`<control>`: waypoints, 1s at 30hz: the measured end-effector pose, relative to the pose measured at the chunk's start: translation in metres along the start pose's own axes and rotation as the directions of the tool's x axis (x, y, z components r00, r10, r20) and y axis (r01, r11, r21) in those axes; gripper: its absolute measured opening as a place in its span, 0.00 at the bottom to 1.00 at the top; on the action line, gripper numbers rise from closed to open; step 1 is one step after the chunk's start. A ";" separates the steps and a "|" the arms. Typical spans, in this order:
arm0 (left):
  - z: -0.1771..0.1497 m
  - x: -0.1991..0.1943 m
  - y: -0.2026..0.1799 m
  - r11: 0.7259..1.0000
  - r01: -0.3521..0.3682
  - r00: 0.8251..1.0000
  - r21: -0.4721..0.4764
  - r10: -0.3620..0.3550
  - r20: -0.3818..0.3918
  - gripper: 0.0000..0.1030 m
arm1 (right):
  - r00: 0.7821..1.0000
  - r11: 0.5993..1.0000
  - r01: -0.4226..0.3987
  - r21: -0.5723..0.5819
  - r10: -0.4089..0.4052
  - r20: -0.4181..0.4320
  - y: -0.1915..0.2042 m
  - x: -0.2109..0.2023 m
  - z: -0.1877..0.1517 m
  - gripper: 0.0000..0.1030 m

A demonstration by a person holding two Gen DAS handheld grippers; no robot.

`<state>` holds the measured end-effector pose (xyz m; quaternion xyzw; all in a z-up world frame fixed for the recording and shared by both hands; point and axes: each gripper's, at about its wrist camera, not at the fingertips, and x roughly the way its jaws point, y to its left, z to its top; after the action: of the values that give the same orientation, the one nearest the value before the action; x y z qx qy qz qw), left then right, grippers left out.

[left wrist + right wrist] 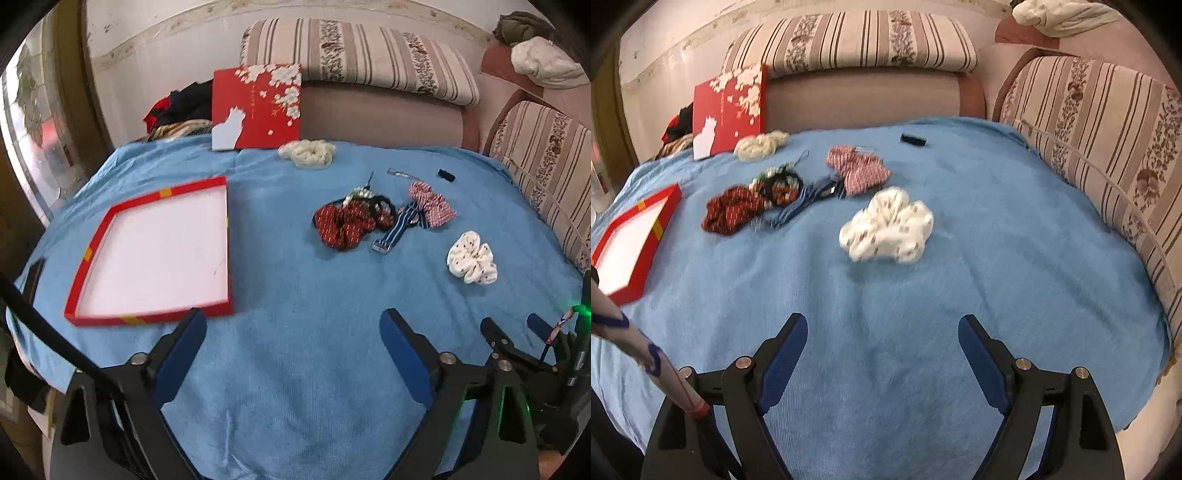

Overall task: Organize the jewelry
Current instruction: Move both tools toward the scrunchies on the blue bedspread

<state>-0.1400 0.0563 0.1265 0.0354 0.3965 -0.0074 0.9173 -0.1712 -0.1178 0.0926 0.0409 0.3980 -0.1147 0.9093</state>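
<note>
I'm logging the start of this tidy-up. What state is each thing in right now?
red tray: open, empty, flat on the cloth.
red lid: off, propped upright.
white dotted scrunchie: loose on the cloth.
red scrunchie: in the pile.
pink scrunchie: in the pile.
left gripper: open, empty.
right gripper: open, empty.

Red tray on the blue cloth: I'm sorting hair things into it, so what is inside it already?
Nothing shows inside the red tray: only its bare white floor, though its near right corner is hidden by the left tool's finger.
</note>
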 end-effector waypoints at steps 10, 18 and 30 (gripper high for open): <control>0.043 0.000 -0.022 0.994 0.050 0.998 0.101 -0.052 0.018 0.88 | 0.998 1.000 -0.016 0.025 0.015 0.066 -0.018 -0.011 0.045 0.85; 0.053 0.039 -0.034 0.982 0.106 0.993 0.154 -0.097 -0.066 0.66 | 0.998 0.998 -0.067 0.019 0.067 0.011 -0.022 0.010 0.043 0.84; 0.076 0.120 0.008 0.987 0.146 0.978 0.060 -0.135 -0.156 0.66 | 0.994 0.995 -0.098 0.023 0.099 -0.035 -0.034 0.045 0.051 0.78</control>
<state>-0.0024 0.0608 0.0919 0.0406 0.4661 -0.0836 0.8798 -0.1130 -0.1668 0.0951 0.0724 0.4107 -0.0731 0.9060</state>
